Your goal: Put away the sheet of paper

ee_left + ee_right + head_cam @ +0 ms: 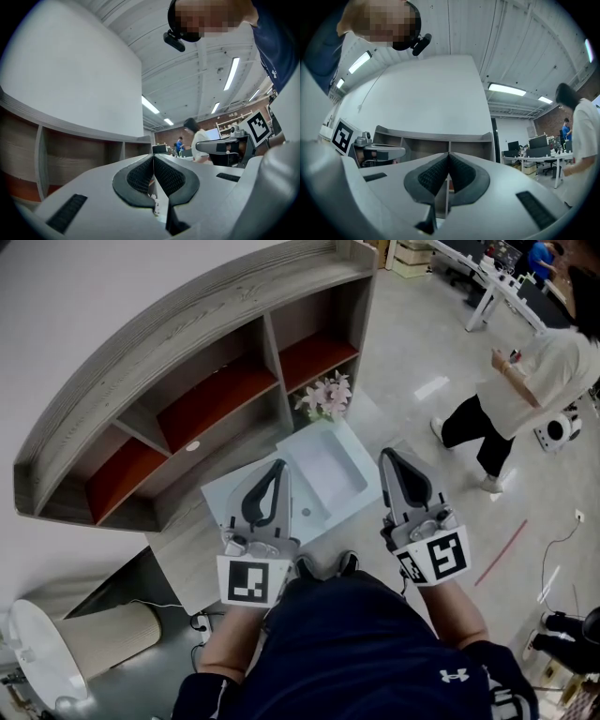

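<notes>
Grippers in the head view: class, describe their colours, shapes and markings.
The left gripper and right gripper are light grey, each with two curved jaws lined with black textured pads. Each carries a white cube bearing black square markers.

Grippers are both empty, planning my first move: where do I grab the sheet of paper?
Probably the sheet of paper by its left corner, left gripper coming in low from the front: it lies flat beside the tray, so only an edge pinches.

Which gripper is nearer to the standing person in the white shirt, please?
Right. The right gripper hangs on the side toward the person in the white shirt, well apart; the left gripper hangs farther off, nearer the shelf unit.
</notes>
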The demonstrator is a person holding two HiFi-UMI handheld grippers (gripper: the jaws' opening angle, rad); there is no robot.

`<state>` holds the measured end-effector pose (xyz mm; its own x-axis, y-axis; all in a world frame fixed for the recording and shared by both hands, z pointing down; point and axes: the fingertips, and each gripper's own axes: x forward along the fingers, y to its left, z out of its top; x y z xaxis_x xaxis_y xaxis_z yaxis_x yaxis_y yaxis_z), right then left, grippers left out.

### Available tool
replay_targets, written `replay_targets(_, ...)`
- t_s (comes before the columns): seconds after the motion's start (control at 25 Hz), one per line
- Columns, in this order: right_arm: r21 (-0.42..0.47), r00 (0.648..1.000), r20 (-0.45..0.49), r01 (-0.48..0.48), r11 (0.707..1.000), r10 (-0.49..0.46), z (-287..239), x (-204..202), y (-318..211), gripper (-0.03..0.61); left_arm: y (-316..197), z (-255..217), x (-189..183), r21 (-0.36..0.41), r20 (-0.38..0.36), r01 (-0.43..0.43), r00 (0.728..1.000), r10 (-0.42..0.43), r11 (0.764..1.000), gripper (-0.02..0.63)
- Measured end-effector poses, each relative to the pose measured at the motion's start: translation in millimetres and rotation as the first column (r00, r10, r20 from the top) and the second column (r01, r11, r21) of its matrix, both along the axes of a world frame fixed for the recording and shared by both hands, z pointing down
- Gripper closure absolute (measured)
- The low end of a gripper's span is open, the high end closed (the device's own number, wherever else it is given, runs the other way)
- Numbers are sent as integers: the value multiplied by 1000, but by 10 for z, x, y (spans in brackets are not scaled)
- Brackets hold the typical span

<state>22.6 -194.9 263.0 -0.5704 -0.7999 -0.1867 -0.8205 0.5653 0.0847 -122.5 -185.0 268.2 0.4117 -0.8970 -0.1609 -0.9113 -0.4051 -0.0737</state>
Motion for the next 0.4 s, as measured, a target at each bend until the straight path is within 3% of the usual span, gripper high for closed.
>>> replay_targets(0.4, -6, 1000, 7, -6, 1000, 6, 35, 18, -67, 574, -72, 45, -3, -9, 0, -5, 1000, 5, 1000, 597)
